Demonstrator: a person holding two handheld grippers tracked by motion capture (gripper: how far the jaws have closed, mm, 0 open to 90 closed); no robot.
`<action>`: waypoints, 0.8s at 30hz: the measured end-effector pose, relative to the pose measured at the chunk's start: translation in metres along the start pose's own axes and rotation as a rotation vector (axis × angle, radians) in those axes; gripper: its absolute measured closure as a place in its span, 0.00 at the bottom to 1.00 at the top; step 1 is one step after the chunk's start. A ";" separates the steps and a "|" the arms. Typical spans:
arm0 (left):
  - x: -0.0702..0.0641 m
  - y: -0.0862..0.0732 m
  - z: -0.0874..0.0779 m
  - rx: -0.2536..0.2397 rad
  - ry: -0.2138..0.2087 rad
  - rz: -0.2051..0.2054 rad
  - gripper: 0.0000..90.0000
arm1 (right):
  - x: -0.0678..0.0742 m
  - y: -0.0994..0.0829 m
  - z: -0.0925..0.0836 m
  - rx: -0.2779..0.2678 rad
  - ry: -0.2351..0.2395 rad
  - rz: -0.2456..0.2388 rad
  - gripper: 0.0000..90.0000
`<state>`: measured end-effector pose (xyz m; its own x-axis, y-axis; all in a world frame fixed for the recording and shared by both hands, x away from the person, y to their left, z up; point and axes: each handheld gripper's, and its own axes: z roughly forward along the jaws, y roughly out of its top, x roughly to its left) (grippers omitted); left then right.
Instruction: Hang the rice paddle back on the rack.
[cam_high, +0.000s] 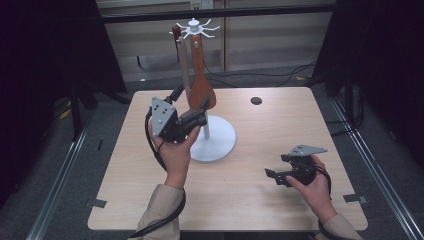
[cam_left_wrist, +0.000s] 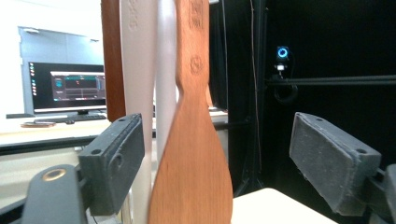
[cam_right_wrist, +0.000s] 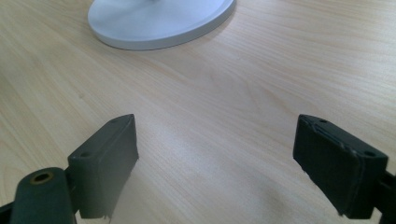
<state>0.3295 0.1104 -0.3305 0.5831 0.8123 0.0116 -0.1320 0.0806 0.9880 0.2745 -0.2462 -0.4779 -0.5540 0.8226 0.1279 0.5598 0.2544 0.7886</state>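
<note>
Near the front edge of the table, at the right, the right gripper is held low by a hand. Its jaws are spread wide apart, and nothing is held between them. From the right gripper view, only bare wood is seen between the two black pads.

Farther in, on the left, the left gripper is held up by the other hand. Its jaws are also spread wide apart. In the left gripper view, the spatula is seen between the pads, close to the left one. Whether that pad is touched cannot be told. The right pad is well apart from it, so the spatula is not clamped.

Behind the left gripper, the spatula is seen hanging upright from the white rack. The round foot of the rack is set on the table. A pale tool and a dark brown one are hung just beside the spatula.

Farther back, a small dark hole is seen in the table.
</note>
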 end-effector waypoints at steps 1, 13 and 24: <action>-0.001 -0.002 -0.001 -0.003 -0.002 -0.007 0.19 | 0.000 0.000 0.000 0.001 0.000 -0.001 0.16; -0.003 -0.019 -0.011 0.074 -0.044 -0.004 0.13 | 0.001 -0.001 0.000 0.004 0.003 -0.013 0.16; -0.004 -0.023 -0.017 0.081 -0.051 -0.028 0.11 | 0.003 -0.001 0.002 0.007 0.011 -0.031 0.16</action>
<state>0.3165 0.1145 -0.3555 0.6260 0.7797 -0.0102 -0.0511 0.0541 0.9972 0.2733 -0.2429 -0.4789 -0.5777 0.8088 0.1098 0.5466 0.2835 0.7880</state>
